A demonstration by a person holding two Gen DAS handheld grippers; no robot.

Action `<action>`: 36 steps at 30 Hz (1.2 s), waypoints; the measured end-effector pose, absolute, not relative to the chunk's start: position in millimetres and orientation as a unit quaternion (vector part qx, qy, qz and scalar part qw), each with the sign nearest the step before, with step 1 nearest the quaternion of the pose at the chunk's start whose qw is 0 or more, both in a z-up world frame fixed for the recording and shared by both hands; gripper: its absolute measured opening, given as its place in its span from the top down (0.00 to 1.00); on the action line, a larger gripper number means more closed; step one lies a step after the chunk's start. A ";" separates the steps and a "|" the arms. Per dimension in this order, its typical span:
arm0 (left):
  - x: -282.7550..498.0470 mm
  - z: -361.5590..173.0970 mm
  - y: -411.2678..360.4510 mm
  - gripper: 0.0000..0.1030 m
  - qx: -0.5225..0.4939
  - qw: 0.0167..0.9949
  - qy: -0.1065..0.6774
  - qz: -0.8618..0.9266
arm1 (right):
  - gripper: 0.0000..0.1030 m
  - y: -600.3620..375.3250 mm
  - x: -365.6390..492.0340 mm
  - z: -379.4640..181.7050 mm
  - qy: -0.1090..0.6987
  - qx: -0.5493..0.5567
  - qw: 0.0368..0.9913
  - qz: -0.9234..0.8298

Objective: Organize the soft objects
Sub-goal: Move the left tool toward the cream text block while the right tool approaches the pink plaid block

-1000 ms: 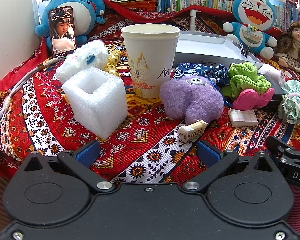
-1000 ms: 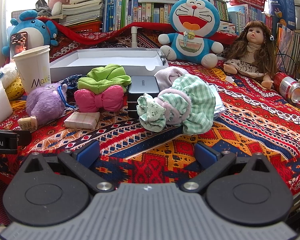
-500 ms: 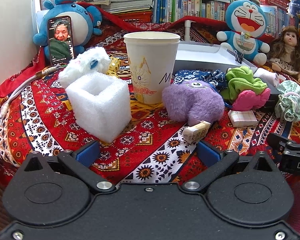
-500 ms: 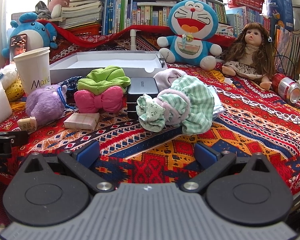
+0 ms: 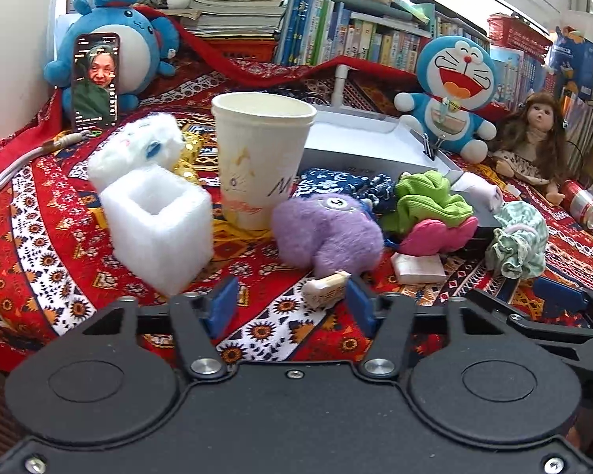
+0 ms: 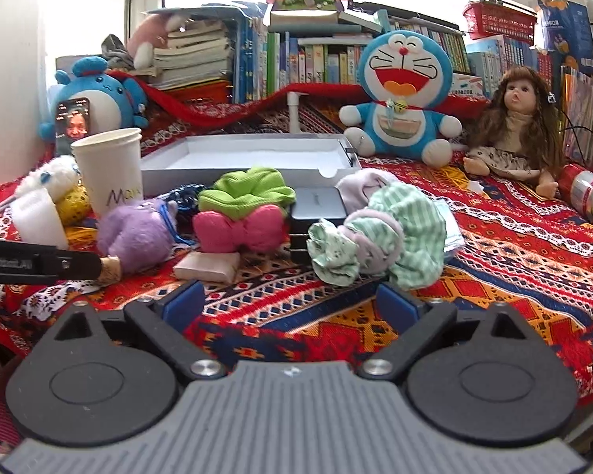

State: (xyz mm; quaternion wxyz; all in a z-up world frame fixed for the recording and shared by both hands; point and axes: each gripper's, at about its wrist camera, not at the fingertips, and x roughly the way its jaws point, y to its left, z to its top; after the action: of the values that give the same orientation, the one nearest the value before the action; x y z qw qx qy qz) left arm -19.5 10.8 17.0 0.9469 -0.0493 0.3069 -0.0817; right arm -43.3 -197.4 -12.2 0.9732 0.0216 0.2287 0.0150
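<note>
left gripper (image 5: 292, 304): jaws just narrowing, part open, nothing clamped; small tan block (image 5: 325, 286) sits near right pad
right gripper (image 6: 292, 300): wide, just easing in, empty
purple plush (image 5: 328, 233): on patterned cloth (image 5: 59, 237), right of paper cup (image 5: 259, 162)
green scrunchie (image 6: 375, 233): just beyond right gripper

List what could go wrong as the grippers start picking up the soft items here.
1. The left gripper, jaws just closing with nothing gripped, sits near the small tan tag of the purple plush; it may pinch only the tag.
2. The tall paper cup stands right behind that plush and could tip if it is dragged.
3. The right gripper, open, faces the green checked cloth, which overlaps the dark box; a grab might snag it.
</note>
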 end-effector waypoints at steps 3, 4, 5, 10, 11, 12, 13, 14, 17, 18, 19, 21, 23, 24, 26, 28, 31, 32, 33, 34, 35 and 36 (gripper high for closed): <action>-19.0 15.7 6.5 0.60 -0.050 0.945 0.309 -0.093 | 0.12 -198.7 -43.4 -10.6 0.224 0.026 0.974 0.018; -19.0 15.6 4.8 0.63 -0.048 0.945 0.308 -0.098 | 0.16 -199.1 -43.6 -9.8 0.222 0.028 0.975 0.017; -18.7 15.7 3.0 0.69 -0.045 0.945 0.308 -0.100 | 0.19 -199.5 -43.7 -9.1 0.220 0.029 0.975 0.017; -12.4 12.8 -8.5 0.79 -0.024 0.947 0.306 -0.098 | 0.25 -200.5 -47.3 -7.7 0.210 0.039 0.977 0.020; -11.2 12.4 -9.6 0.81 -0.025 0.946 0.306 -0.100 | 0.26 -200.5 -47.5 -7.7 0.210 0.039 0.977 0.021; -10.5 12.3 -10.6 0.82 -0.024 0.946 0.307 -0.100 | 0.27 -200.4 -47.8 -7.7 0.209 0.039 0.977 0.022; -10.4 12.3 -11.5 0.82 -0.021 0.947 0.306 -0.100 | 0.28 -200.2 -47.9 -7.5 0.208 0.040 0.977 0.024; -10.7 12.2 -11.8 0.82 -0.016 0.947 0.305 -0.101 | 0.28 -200.0 -47.9 -7.4 0.207 0.040 0.977 0.025; -12.1 11.6 -10.9 0.82 -0.014 0.947 0.304 -0.102 | 0.29 -199.1 -47.3 -7.8 0.208 0.042 0.977 0.032; -12.2 11.9 -9.8 0.82 -0.014 0.948 0.303 -0.100 | 0.30 -197.6 -47.2 -7.8 0.208 0.041 0.977 0.034; -12.1 12.1 -8.6 0.82 -0.013 0.948 0.302 -0.097 | 0.30 -195.9 -47.5 -7.8 0.207 0.039 0.977 0.038; -12.1 12.6 -4.6 0.83 -0.011 0.950 0.300 -0.089 | 0.30 -193.0 -47.5 -7.5 0.206 0.035 0.977 0.045; -10.7 12.2 0.4 0.83 -0.012 0.951 0.300 -0.081 | 0.30 -189.2 -46.5 -7.3 0.207 0.031 0.976 0.052; -10.0 11.9 3.3 0.82 -0.012 0.951 0.300 -0.078 | 0.30 -188.0 -45.9 -7.7 0.208 0.029 0.976 0.054; -9.2 11.8 9.4 0.80 -0.015 0.951 0.300 -0.072 | 0.30 -184.5 -43.2 -8.3 0.211 0.027 0.975 0.061; -9.2 11.8 14.0 0.80 -0.016 0.951 0.301 -0.065 | 0.30 -180.9 -38.6 -9.5 0.217 0.023 0.974 0.067; -10.0 10.3 17.3 0.74 -0.012 0.952 0.300 -0.057 | 0.30 -175.8 -31.6 -9.6 0.222 0.019 0.972 0.072; -10.1 9.7 18.0 0.71 -0.011 0.952 0.301 -0.054 | 0.30 -174.2 -29.0 -9.5 0.224 0.018 0.971 0.075; -10.0 9.1 18.9 0.70 -0.009 0.952 0.300 -0.051 | 0.30 -172.9 -26.9 -9.5 0.226 0.018 0.971 0.077; -9.9 8.7 19.8 0.70 -0.008 0.953 0.300 -0.047 | 0.30 -170.9 -24.5 -9.6 0.228 0.017 0.970 0.079; -10.5 8.3 20.6 0.70 -0.007 0.953 0.300 -0.044 | 0.31 -169.5 -22.4 -9.9 0.230 0.016 0.970 0.081; -10.0 8.1 21.2 0.68 -0.007 0.953 0.300 -0.042 | 0.31 -168.2 -20.2 -10.4 0.232 0.016 0.969 0.081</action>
State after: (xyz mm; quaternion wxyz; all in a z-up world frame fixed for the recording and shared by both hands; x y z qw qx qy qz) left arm -10.0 21.2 8.1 0.9530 -0.0067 0.3000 -0.0420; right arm -20.2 -168.2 -10.4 0.9692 0.0161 0.2318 0.0812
